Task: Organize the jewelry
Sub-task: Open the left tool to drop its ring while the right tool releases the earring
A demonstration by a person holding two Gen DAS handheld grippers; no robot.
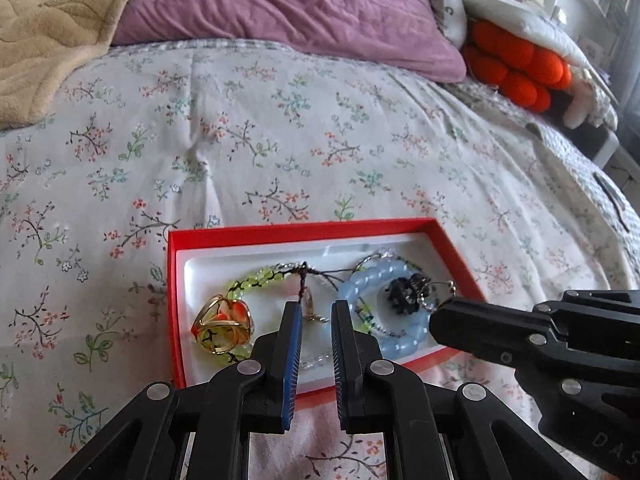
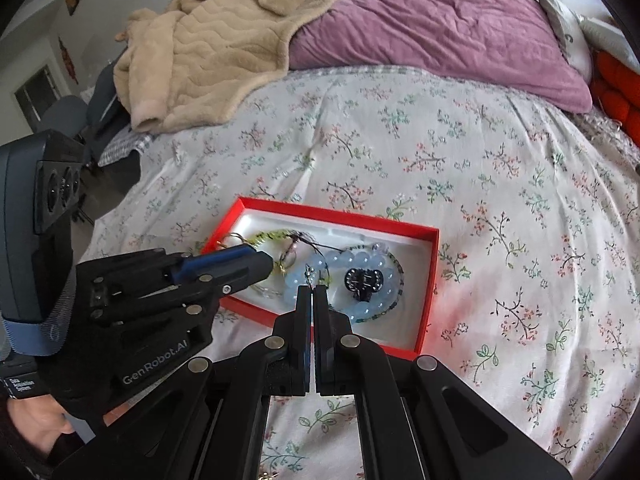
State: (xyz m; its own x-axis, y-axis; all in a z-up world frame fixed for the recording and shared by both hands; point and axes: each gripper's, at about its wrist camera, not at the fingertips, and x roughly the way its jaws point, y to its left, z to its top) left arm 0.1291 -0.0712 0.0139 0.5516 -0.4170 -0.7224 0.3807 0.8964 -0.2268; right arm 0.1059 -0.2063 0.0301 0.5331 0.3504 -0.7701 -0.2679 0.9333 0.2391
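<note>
We hover over the shallow red cardboard jewelry box [image 1: 304, 230] — long axis crosswise on the floral quilt [image 1: 280, 120] — left gripper [image 1: 314, 308] narrowly parted and empty, right gripper [image 2: 313, 289] closed.

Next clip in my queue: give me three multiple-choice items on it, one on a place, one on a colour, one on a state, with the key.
1. Where does the gold ring lie?
A. on the purple pillow
B. inside the red box
C. on the beige blanket

2. What colour is the chunky bead bracelet around the black ornament?
A. pale blue
B. orange
C. white

3. How do the right gripper's jaws stand?
A. wide open
B. closed together
C. clamped on the box's rim

Key: 1 B, the ring sits at the left end of the red box on its white lining. 2 A, its beads are translucent light blue. 3 B, in the right wrist view the two fingers meet with hardly any gap.
</note>
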